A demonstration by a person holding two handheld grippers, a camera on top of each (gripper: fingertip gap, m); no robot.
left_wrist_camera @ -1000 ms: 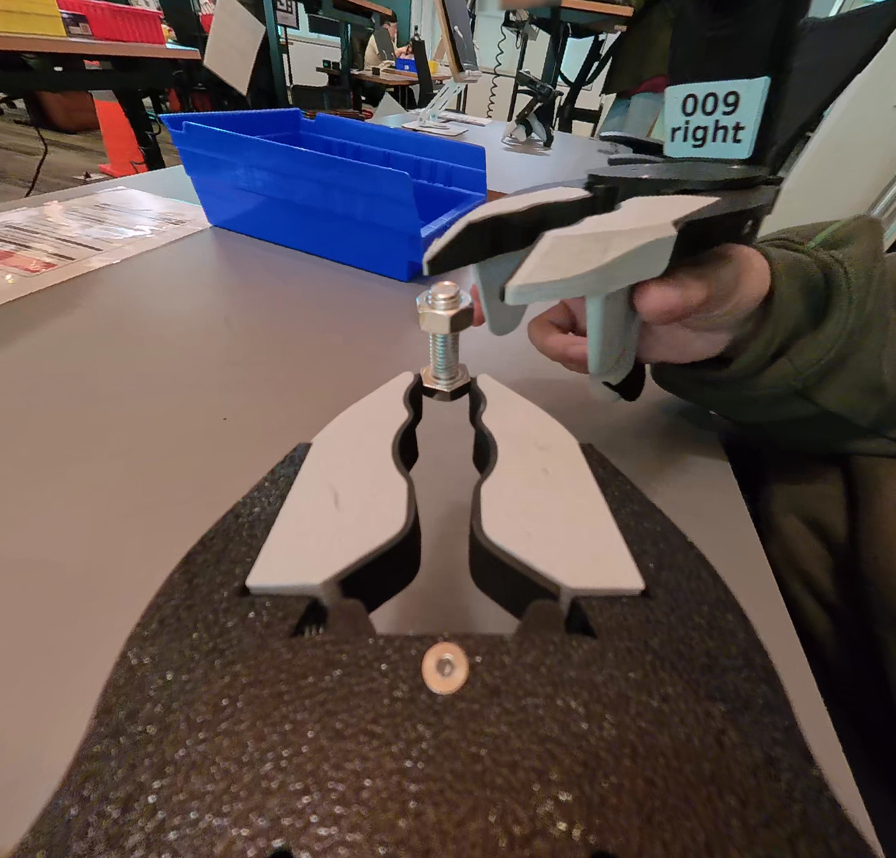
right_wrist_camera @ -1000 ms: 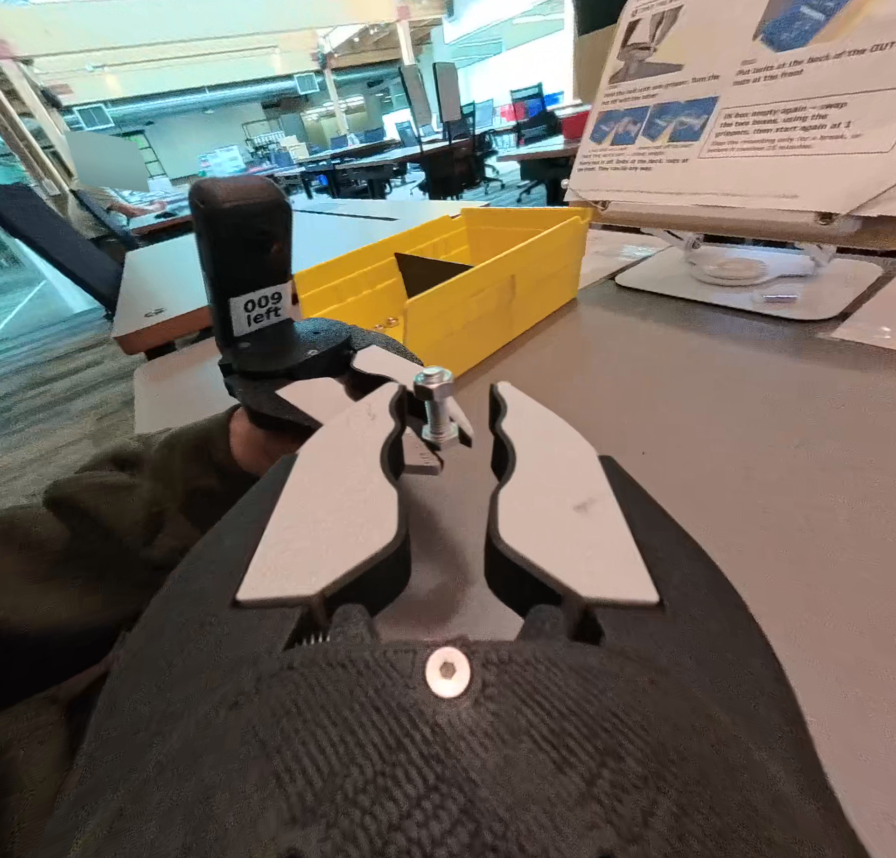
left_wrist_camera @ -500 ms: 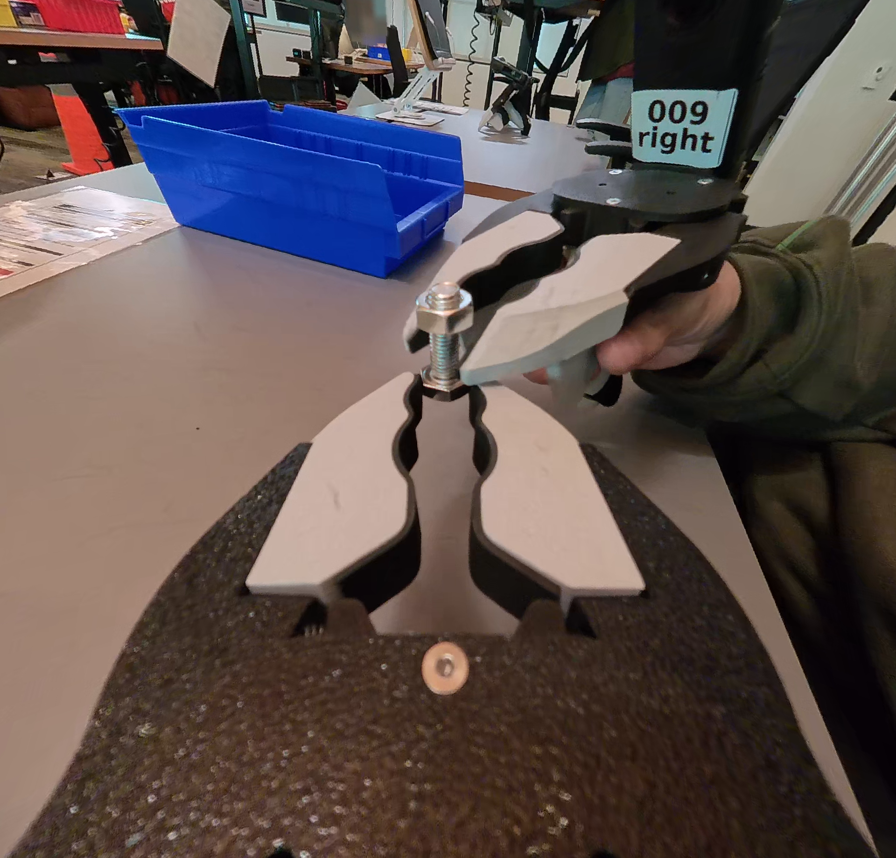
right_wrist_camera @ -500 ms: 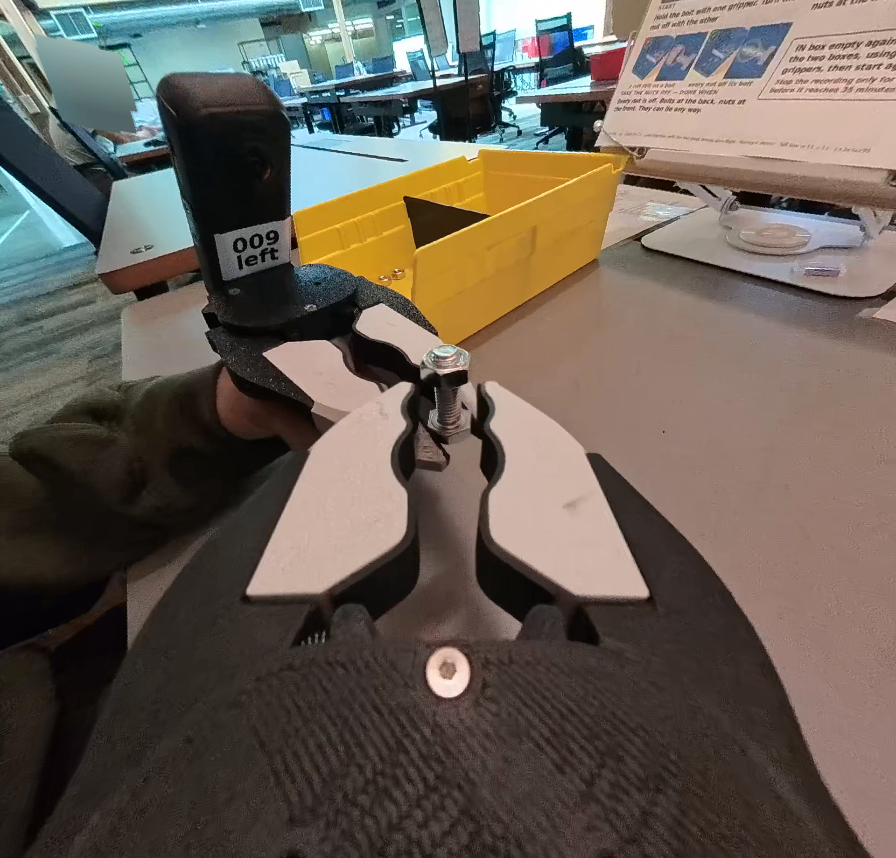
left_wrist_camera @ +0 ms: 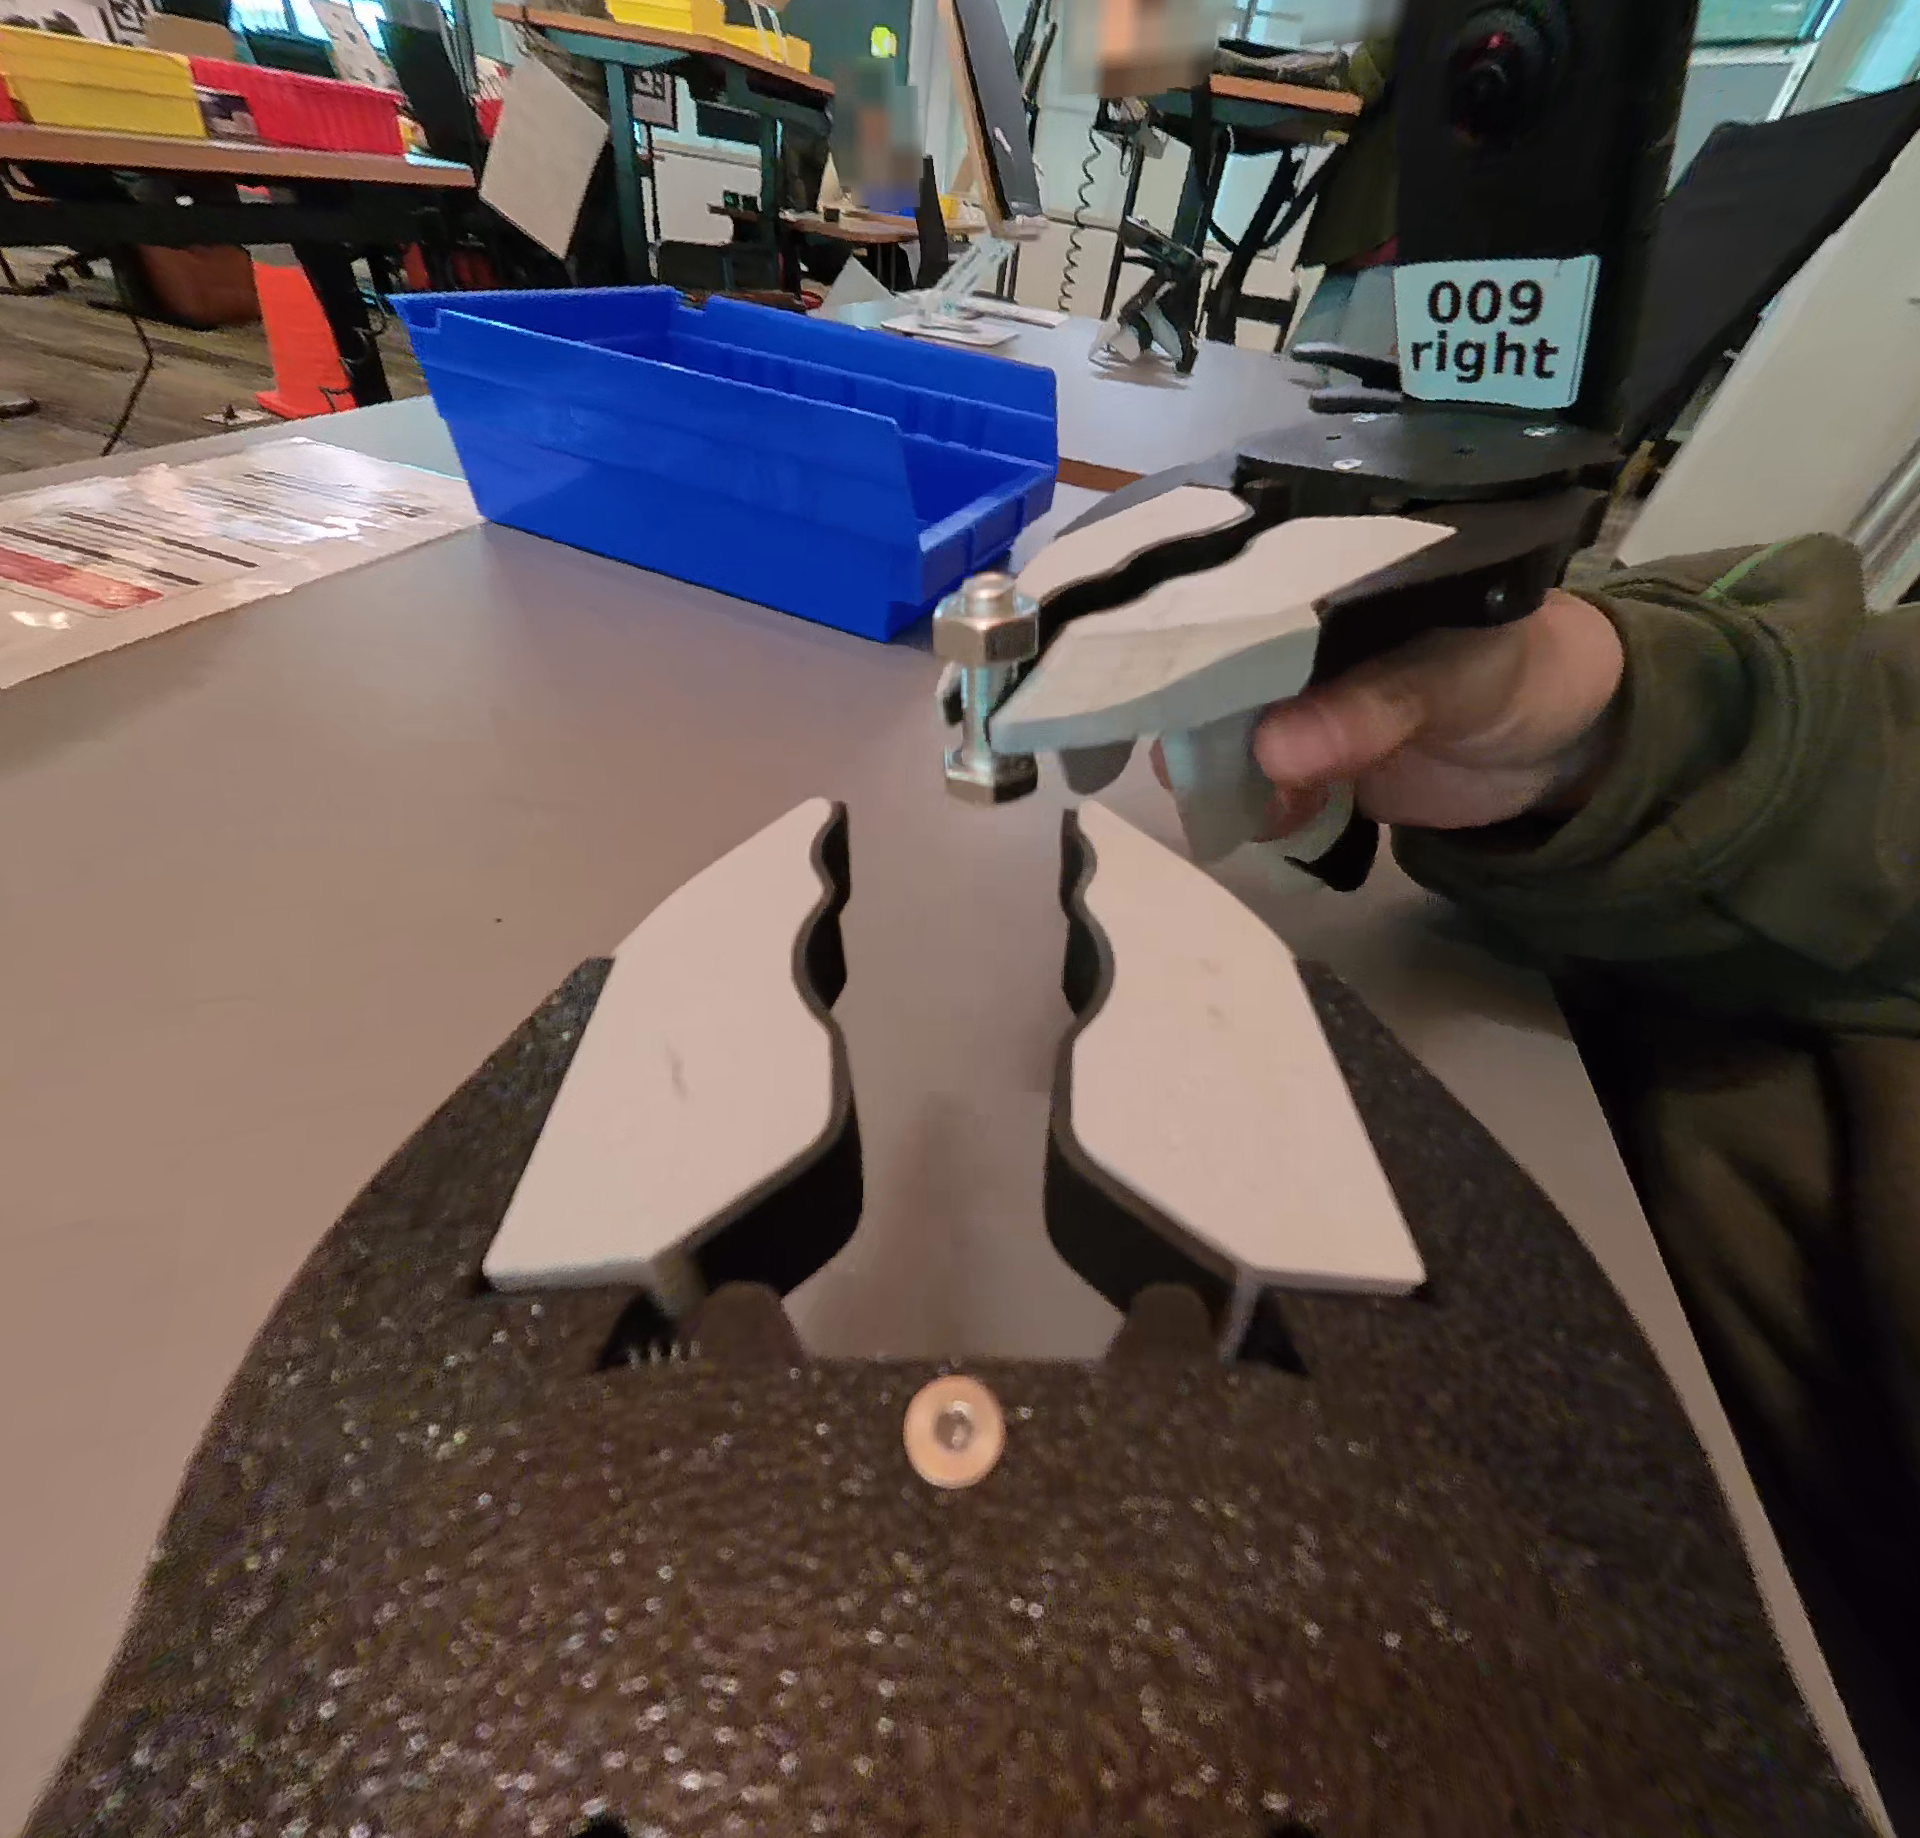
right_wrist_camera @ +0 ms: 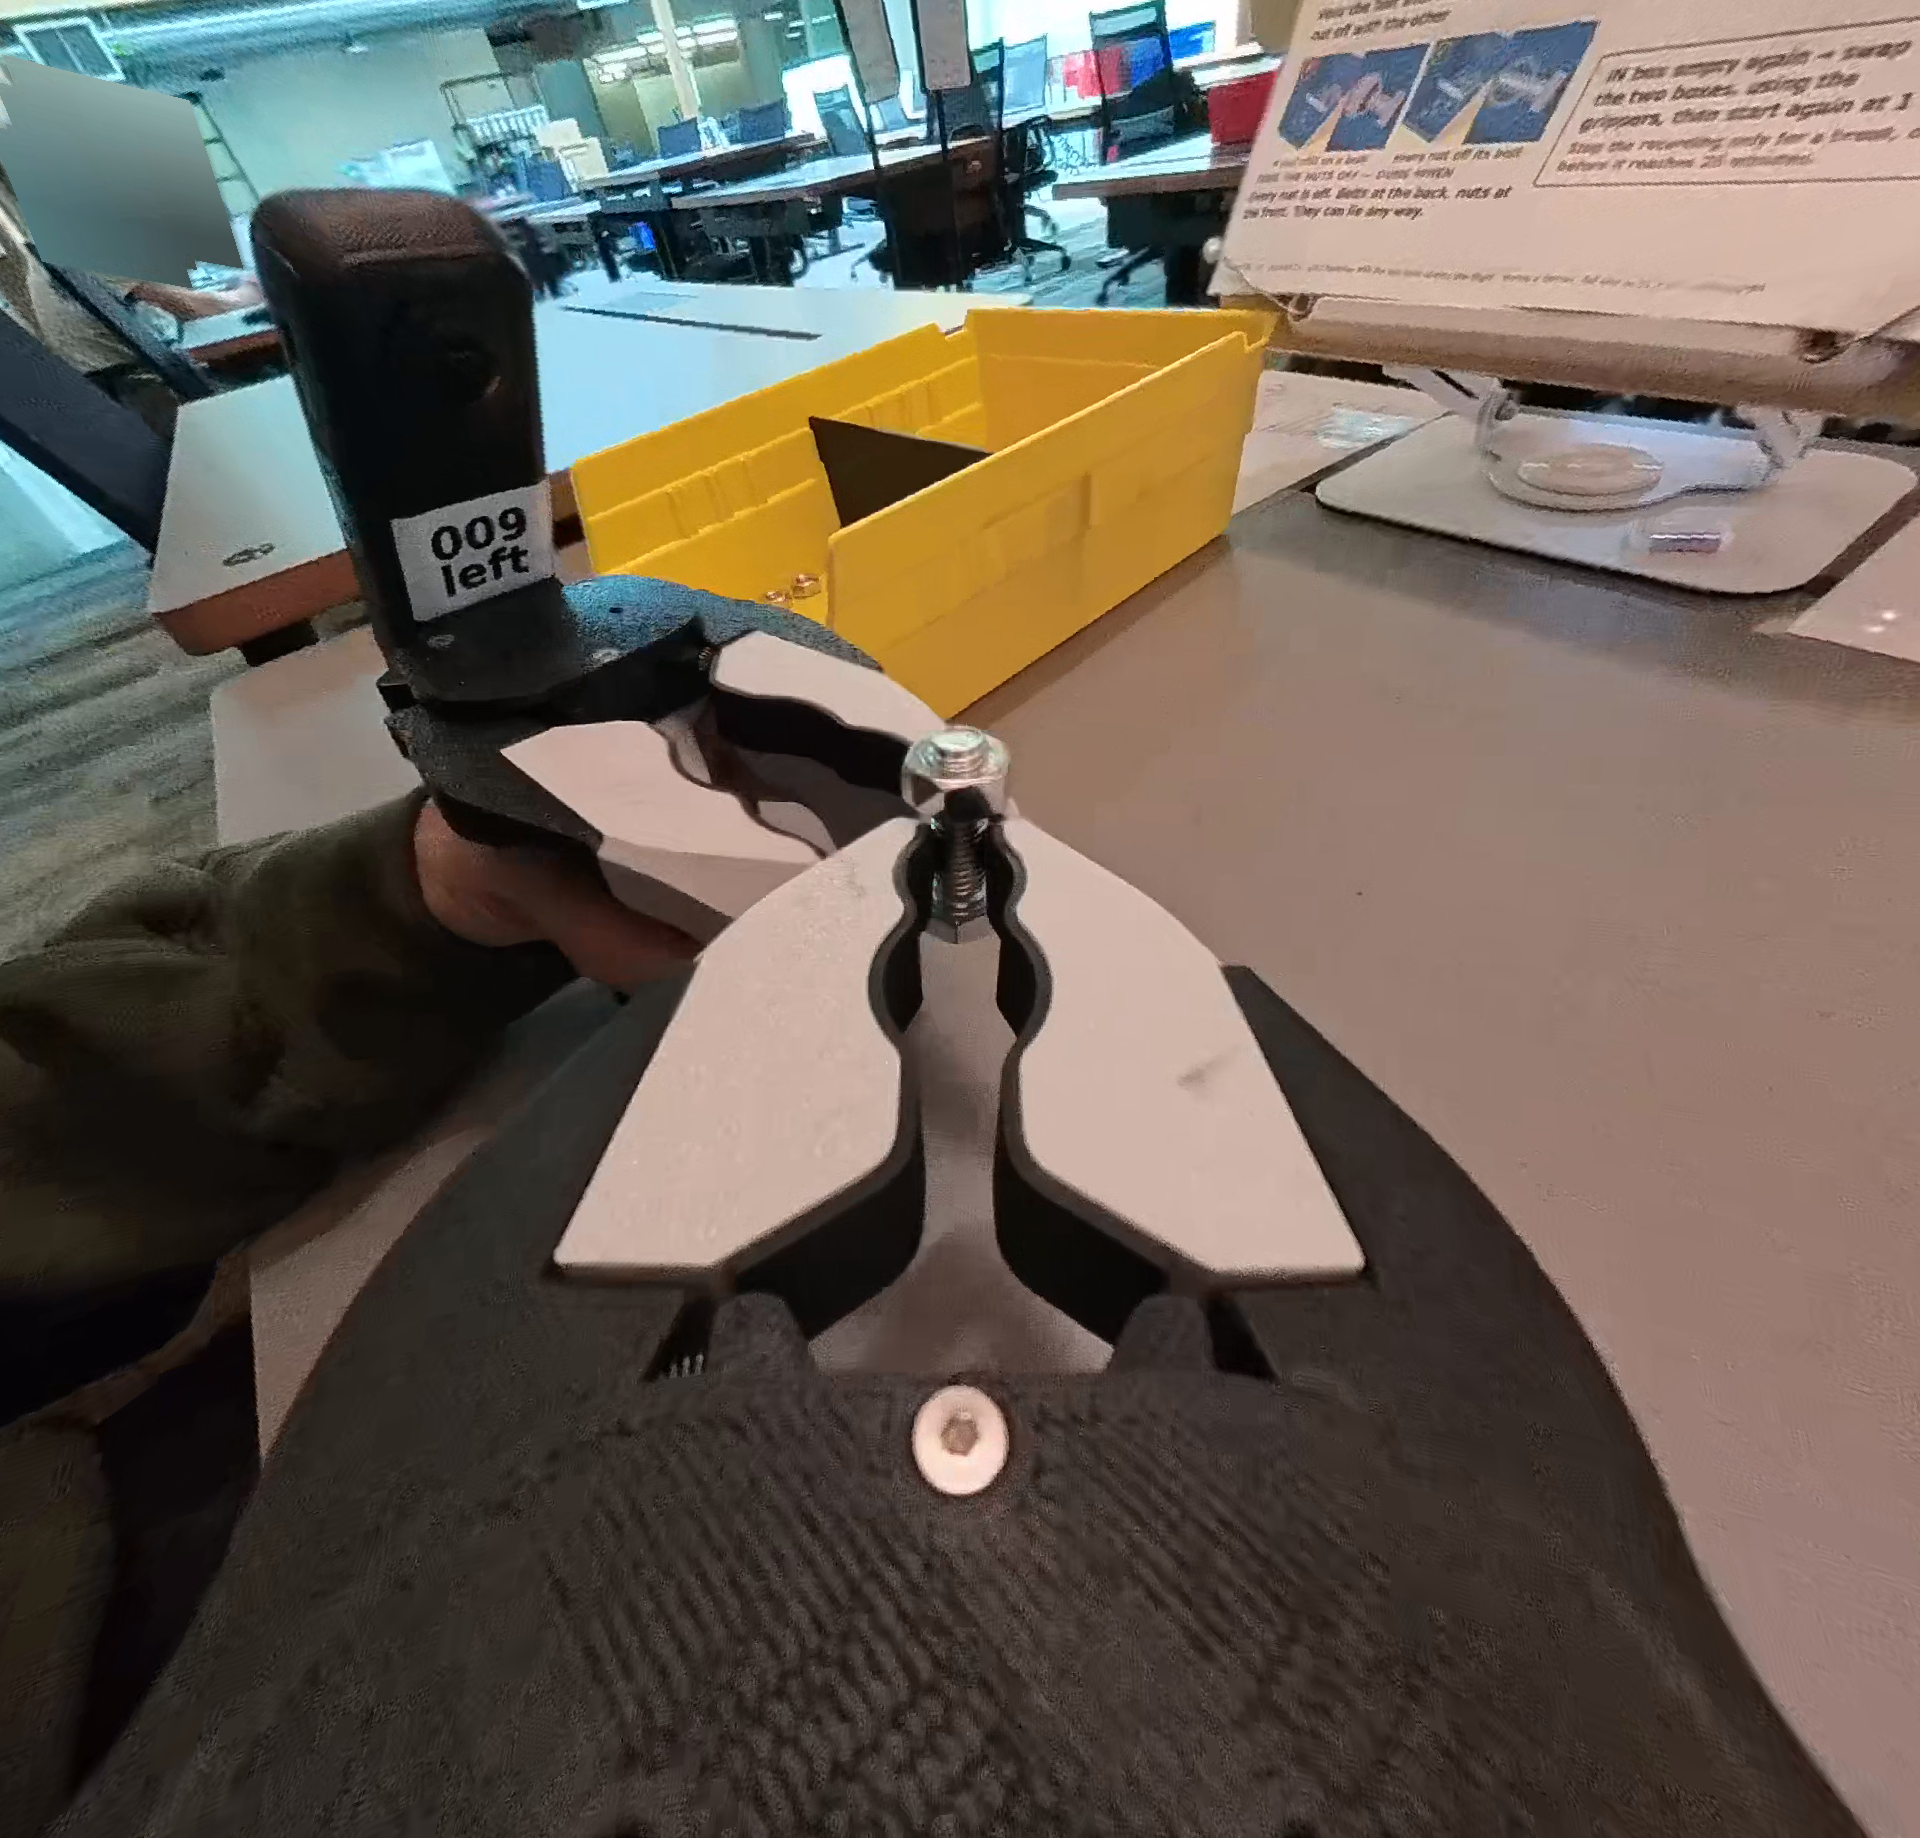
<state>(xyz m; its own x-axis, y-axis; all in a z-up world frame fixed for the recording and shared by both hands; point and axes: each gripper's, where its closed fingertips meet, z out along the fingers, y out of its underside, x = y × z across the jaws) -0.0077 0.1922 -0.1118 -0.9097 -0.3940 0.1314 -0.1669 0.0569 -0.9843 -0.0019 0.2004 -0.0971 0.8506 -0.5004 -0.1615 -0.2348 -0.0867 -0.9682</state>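
Note:
A silver bolt (right_wrist_camera: 961,879) with a hex nut (right_wrist_camera: 956,770) near its upper end stands upright in my right gripper (right_wrist_camera: 961,838). That gripper is shut on the threaded shank, between the nut and the bolt head. The left wrist view shows the same bolt (left_wrist_camera: 982,687) pinched by the right gripper's fingers (left_wrist_camera: 1174,635), just above the grey table (left_wrist_camera: 416,801). My left gripper (left_wrist_camera: 951,822) is open and empty, its tips just below and in front of the bolt head without touching it. It also shows in the right wrist view (right_wrist_camera: 883,801), open beside the nut.
A blue bin (left_wrist_camera: 727,458) stands on the table behind the bolt, with a laminated sheet (left_wrist_camera: 156,531) at the far left. A yellow bin (right_wrist_camera: 1039,541) with a black divider stands ahead of my right gripper. A printed sheet on a stand (right_wrist_camera: 1610,126) is at the right. The tips of both grippers are at nearly the same place.
My left gripper opened and let go of the bolt's head. My right gripper closed on the shank under the nut and now carries the bolt, slightly clear of the left tips.

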